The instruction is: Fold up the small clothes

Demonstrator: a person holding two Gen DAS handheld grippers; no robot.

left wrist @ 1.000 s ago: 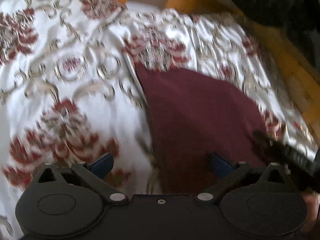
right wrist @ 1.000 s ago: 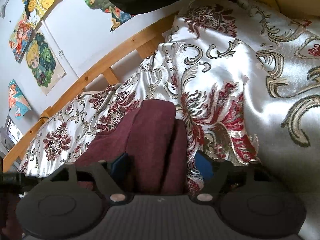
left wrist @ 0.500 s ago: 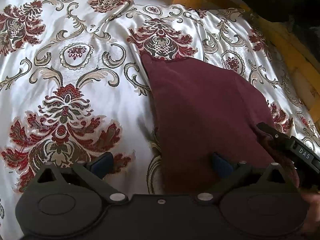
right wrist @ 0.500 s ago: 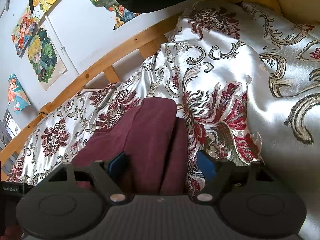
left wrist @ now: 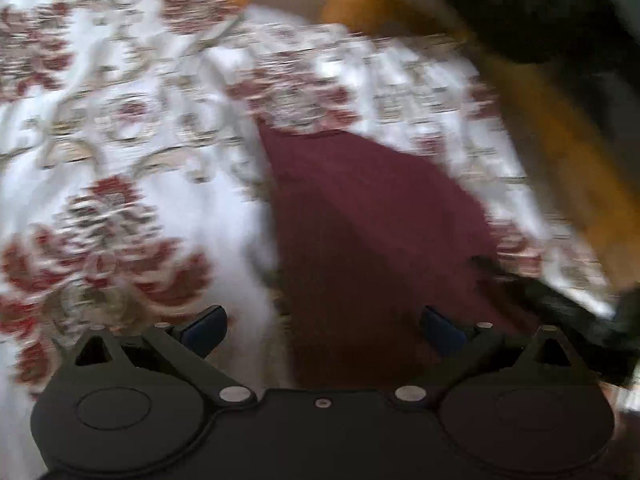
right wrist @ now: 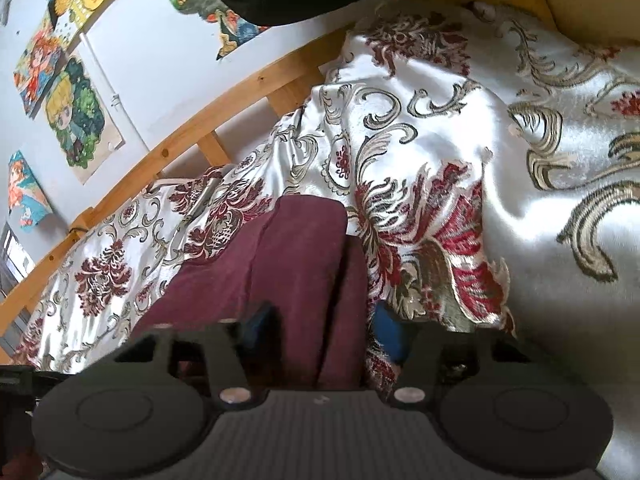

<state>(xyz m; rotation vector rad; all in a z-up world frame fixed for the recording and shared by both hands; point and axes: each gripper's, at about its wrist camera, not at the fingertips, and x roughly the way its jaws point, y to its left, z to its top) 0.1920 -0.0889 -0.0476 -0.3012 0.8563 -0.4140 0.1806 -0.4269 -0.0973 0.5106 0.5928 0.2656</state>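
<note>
A dark maroon garment [left wrist: 372,232] lies folded on a white satin bedspread [left wrist: 132,128] with red and gold flowers. The left wrist view is blurred. My left gripper [left wrist: 322,330] is open above the garment's near left edge, one finger over the bedspread, one over the cloth. My right gripper [right wrist: 324,332] is open, its fingers on either side of a thick fold of the garment [right wrist: 296,264]. The right gripper's black body [left wrist: 560,304] shows at the garment's right edge in the left wrist view.
A wooden bed rail [right wrist: 192,132] runs behind the bed, with cartoon posters [right wrist: 80,120] on the white wall. The bedspread [right wrist: 460,152] bunches into a high ridge to the right of the garment. A dark sleeve [left wrist: 540,12] hangs at top right.
The left wrist view has gone from sharp to blurred, so the left gripper is moving. The right gripper's fingers have closed in somewhat around the fold. The garment lies as before.
</note>
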